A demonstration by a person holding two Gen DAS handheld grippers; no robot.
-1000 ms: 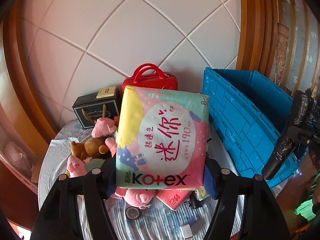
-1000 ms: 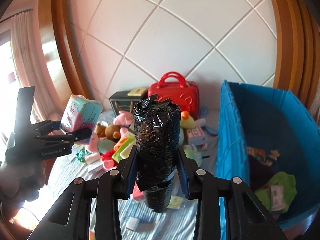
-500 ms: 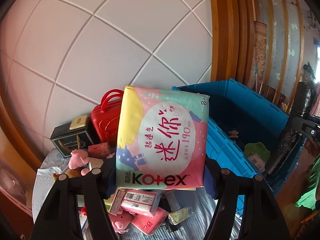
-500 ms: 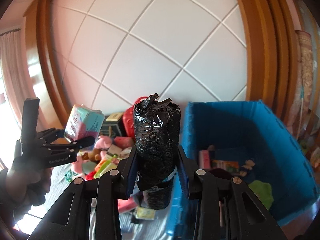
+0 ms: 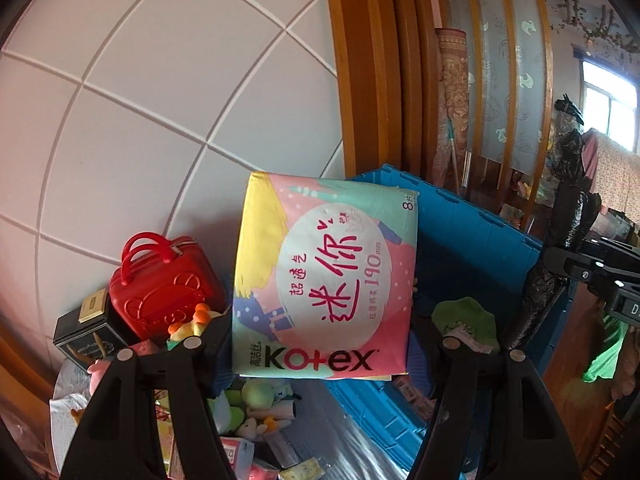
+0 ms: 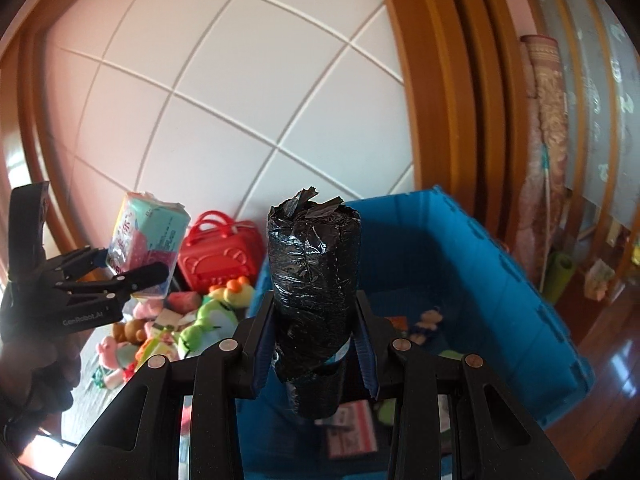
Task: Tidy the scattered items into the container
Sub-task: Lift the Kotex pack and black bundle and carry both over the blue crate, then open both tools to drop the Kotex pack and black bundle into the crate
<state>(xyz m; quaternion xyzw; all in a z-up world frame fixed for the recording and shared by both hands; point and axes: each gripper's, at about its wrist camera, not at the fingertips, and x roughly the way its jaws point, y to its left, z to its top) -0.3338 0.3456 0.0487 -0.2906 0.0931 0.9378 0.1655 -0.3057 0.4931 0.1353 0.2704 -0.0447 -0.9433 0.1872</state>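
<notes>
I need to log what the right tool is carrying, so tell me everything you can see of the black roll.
The black roll is a thick cylinder wrapped in crinkled, glossy black plastic, with a torn tuft sticking up at its top. It stands upright, clamped on both sides near its lower half by the right tool, and its bottom end hangs below the grip. It is in the air in front of the blue bin. In the left view it shows at the right edge.

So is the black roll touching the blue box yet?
Apart. The right wrist view shows the black roll clamped in the right gripper, raised clear of the blue box.
</notes>
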